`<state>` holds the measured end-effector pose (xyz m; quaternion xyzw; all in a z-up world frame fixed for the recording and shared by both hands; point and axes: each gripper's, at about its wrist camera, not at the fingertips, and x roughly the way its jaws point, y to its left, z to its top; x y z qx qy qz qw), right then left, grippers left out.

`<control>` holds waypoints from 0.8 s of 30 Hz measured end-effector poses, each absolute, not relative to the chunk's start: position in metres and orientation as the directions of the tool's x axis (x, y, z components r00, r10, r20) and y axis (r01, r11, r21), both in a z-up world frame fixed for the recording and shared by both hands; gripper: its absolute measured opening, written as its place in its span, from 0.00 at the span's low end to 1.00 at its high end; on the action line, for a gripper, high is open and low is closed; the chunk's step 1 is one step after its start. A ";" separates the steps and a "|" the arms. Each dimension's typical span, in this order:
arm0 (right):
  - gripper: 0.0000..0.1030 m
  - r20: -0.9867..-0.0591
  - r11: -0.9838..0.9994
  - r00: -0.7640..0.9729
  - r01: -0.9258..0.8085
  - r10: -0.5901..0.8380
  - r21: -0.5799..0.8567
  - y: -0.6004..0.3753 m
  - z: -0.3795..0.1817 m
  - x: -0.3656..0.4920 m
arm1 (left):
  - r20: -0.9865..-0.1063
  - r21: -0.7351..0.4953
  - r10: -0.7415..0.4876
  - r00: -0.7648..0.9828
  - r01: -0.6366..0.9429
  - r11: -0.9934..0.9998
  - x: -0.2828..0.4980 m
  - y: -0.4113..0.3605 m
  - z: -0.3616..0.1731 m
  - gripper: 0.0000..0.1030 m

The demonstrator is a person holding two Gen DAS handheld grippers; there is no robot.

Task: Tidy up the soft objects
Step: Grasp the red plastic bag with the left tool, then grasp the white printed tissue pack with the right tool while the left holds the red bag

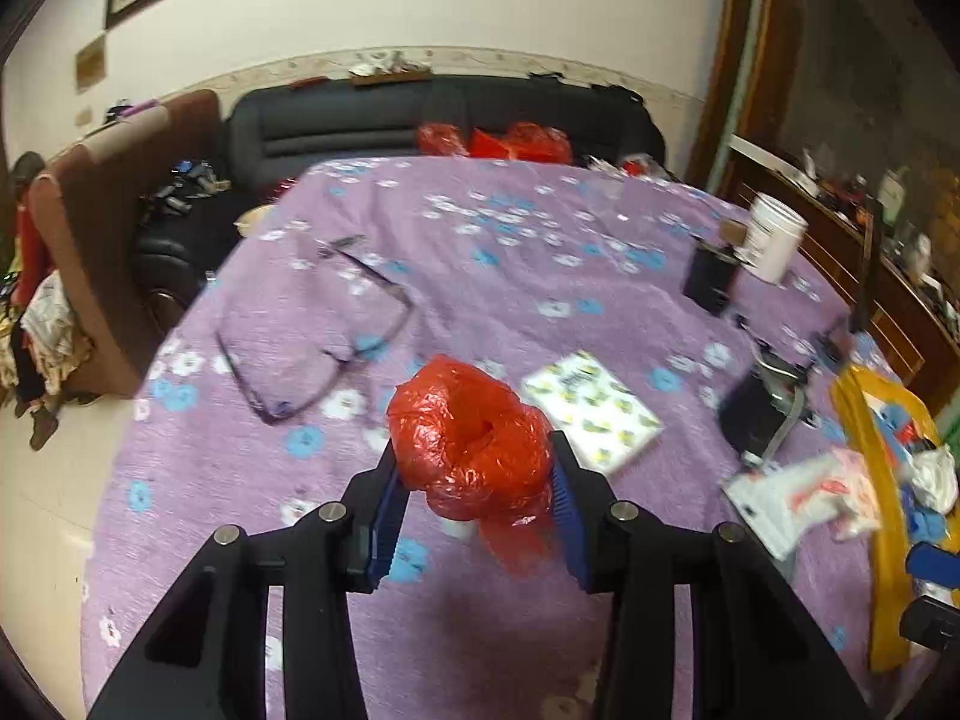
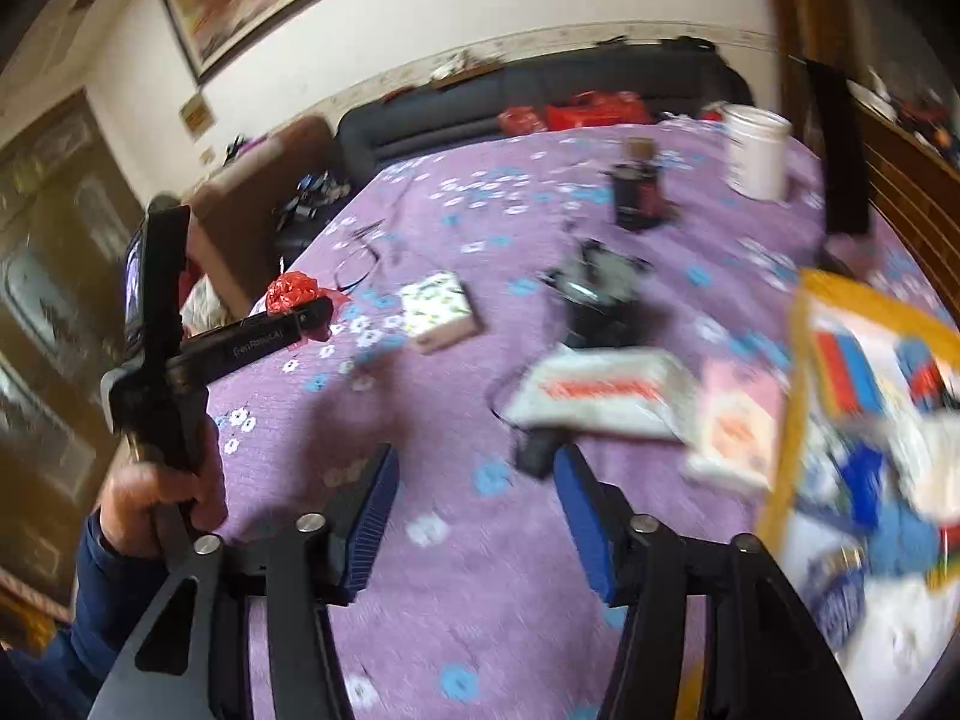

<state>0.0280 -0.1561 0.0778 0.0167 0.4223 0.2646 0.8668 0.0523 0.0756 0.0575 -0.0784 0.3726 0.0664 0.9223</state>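
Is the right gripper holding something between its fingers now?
No, in the right wrist view the right gripper stands open, with only the purple flowered cloth showing between its blue pads.

One red bag (image 1: 474,450), two tissue packs (image 2: 600,399)

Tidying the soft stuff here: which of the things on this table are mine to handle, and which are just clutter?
Job:
red bag, pinched in the left gripper
white packet
pink packet
yellow bin
right gripper, open, empty

Clutter:
glasses
floral box
white jar
dark bottle
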 end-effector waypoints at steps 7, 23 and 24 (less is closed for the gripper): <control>0.77 -0.757 0.835 0.464 -0.517 0.459 0.189 -0.076 0.060 0.094 | -0.690 -0.143 0.054 0.722 -0.210 0.967 0.049 0.104 0.056 0.42; 0.55 -0.844 0.859 0.424 -0.506 0.329 0.080 -0.003 -0.008 0.170 | -0.707 -0.133 0.069 0.704 -0.228 0.965 0.052 0.111 0.047 0.42; 0.55 -0.839 0.864 0.432 -0.497 0.330 0.084 -0.007 -0.006 0.168 | -0.707 -0.133 0.068 0.704 -0.227 0.965 0.052 0.111 0.047 0.42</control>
